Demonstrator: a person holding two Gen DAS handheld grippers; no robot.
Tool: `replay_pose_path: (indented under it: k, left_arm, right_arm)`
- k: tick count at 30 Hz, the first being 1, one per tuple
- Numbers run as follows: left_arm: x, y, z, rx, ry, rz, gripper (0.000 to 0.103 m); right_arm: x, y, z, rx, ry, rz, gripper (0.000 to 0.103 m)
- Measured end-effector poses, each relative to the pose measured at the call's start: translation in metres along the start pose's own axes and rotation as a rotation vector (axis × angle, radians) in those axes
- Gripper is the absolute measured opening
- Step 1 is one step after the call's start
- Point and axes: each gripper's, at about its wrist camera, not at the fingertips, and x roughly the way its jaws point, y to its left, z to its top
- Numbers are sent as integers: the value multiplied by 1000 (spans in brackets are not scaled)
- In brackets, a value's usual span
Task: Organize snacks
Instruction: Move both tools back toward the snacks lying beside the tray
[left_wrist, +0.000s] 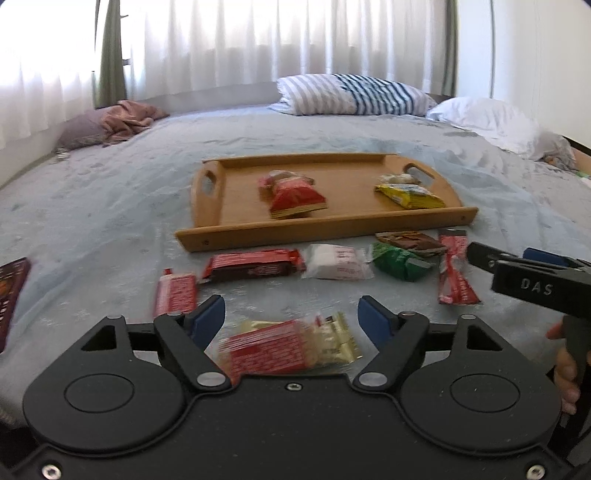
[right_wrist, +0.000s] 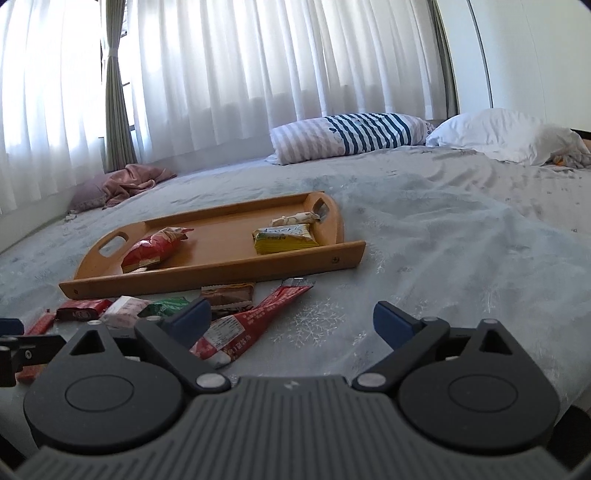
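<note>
- Bamboo-coloured wood sets the scene: the tray (left_wrist: 236, 236) sits on the grey bedspread (right_wrist: 443, 258), already carrying a red bag (left_wrist: 295, 195), a yellow packet (left_wrist: 410, 195) and a pale wrapped bar (right_wrist: 295, 219) at its right end.
- Just in front of the tray's near rail lies a loose row of snacks: a dark red bar (left_wrist: 255, 267), a white packet (left_wrist: 338, 262), a green packet (left_wrist: 400, 260), a brown packet (left_wrist: 412, 242) and a long red stick pack (right_wrist: 251, 325).
- The left gripper (left_wrist: 291, 321) hangs over a red-and-cream wafer pack (left_wrist: 288, 349) — fingers apart, blue pads on either side of it, not pressing that I can see. A small red packet (left_wrist: 175, 295) lies just left of them.
- The right gripper (right_wrist: 291, 323) has its fingers wide apart and nothing between them; the stick pack lies under its left finger rather than in the gap.
- My read: we're mid-sort, at the pick stage, with two snacks being lined up.
- Next calls for the left to close squarely on the wafer pack — gently, that wrapper looks slippery and crushable — then lift it clear of the near rail onto bare wood.
- The right would need to shift left to centre on the stick pack.
</note>
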Motion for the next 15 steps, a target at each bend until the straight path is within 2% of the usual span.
replay_pose_path:
  k: [2, 4, 7, 10, 15]
  left_arm:
    - [-3, 4, -2, -13, 10, 11, 62]
    - [-5, 7, -3, -34, 31, 1, 61]
    - [-7, 10, -7, -54, 43, -15, 63]
    - [-5, 11, -12, -44, 44, 8, 69]
    - [9, 12, -18, -57, 110, -29, 71]
  right_arm:
    - [0, 1, 0, 8, 10, 12, 90]
    - [0, 3, -1, 18, 21, 27, 86]
    - [-2, 6, -1, 23, 30, 38, 80]
    - [-1, 9, -2, 19, 37, 45, 77]
    - [0, 15, -2, 9, 51, 62, 75]
